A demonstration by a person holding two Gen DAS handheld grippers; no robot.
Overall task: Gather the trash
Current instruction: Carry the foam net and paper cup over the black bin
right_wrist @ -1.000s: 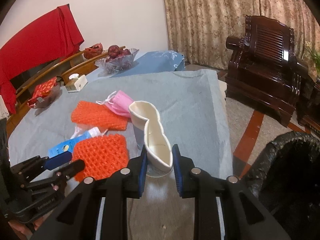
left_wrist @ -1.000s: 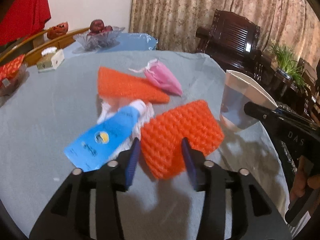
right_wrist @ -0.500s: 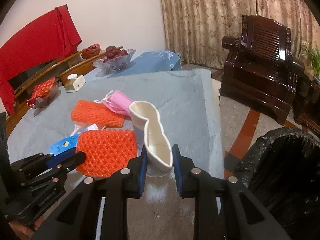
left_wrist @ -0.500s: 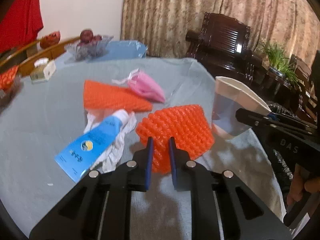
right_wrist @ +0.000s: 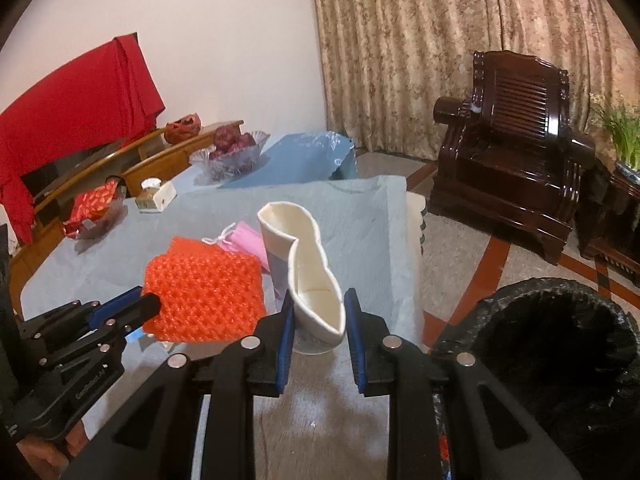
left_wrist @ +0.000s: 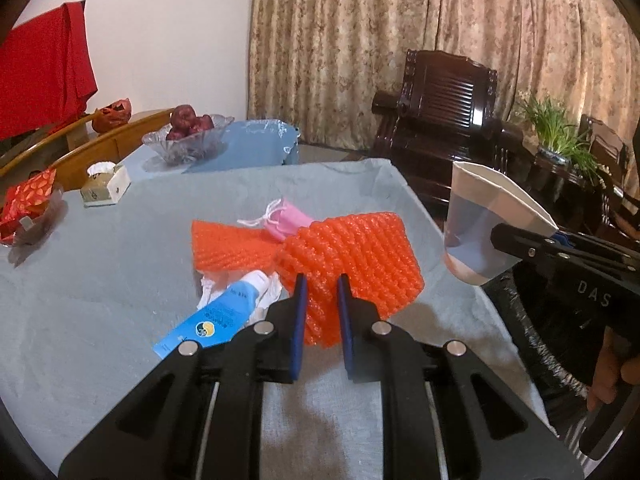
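Both hands loaded, bin next

Our left gripper (left_wrist: 320, 300) fingers pinch the orange foam net (left_wrist: 352, 256); right gripper (right_wrist: 317, 316) fingers squeeze the crushed paper cup (right_wrist: 308, 280). We'd keep both grips firm, carrying rightward over the black trash bag (right_wrist: 560, 340).

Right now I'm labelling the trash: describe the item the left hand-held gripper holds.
On the grey-clothed table, the left hand-held gripper pinches an orange foam fruit net by its near edge. Unlike the flatter orange net lying behind it, this one is lifted.
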